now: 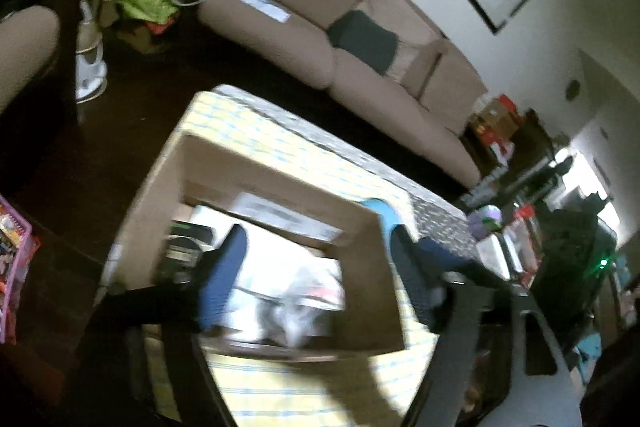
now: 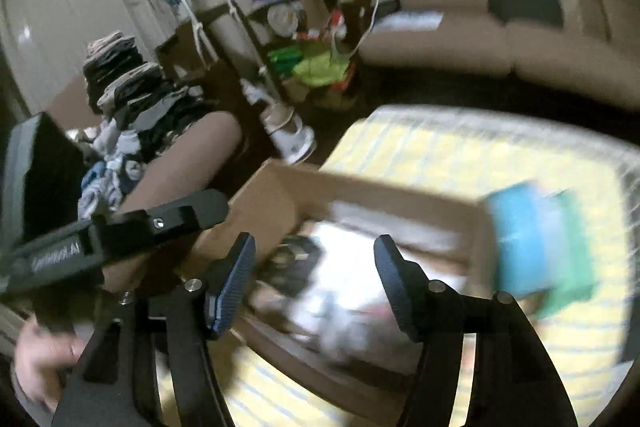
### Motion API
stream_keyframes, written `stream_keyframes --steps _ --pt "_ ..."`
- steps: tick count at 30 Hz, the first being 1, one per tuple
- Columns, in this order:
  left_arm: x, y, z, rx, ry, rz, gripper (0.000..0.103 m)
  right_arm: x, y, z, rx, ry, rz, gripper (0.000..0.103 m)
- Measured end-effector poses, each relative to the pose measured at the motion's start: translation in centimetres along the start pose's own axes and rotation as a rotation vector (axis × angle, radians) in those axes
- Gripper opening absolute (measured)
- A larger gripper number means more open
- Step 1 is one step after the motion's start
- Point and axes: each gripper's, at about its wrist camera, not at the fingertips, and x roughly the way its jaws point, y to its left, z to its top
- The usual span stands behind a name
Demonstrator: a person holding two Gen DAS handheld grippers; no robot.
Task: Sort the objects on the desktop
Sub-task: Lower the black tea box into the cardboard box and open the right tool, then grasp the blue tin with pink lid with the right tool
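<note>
An open cardboard box [image 1: 160,211] stands on the yellow checked table [image 1: 256,383]; white papers and dark items lie blurred inside it. My left gripper [image 1: 316,251] is open and empty, fingers above the box. In the right wrist view the same box [image 2: 276,199] lies ahead. My right gripper [image 2: 316,259] is open and empty above it. A blue and green object [image 2: 536,247] stands at the box's right side; it also shows as a blue patch in the left wrist view [image 1: 382,213]. The left gripper's body [image 2: 120,231] reaches in from the left.
A beige sofa [image 1: 360,39] with a dark cushion stands beyond the table. A white fan base [image 1: 90,67] and piles of clutter sit on the dark floor at the left. A pink basket [image 1: 12,267] is at the far left. Small items crowd the table's far right end [image 1: 500,231].
</note>
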Motion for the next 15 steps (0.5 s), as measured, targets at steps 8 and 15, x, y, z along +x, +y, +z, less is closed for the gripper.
stream_keyframes --steps 8,15 --pt "2.8 -6.4 -1.0 0.006 0.038 -0.063 0.101 -3.7 -8.8 -1.0 -0.02 -0.08 -0.232 0.086" --pt "5.9 -8.2 -1.4 0.002 0.075 -0.07 0.103 1.9 -10.7 -3.2 -0.033 -0.009 -0.228 0.086"
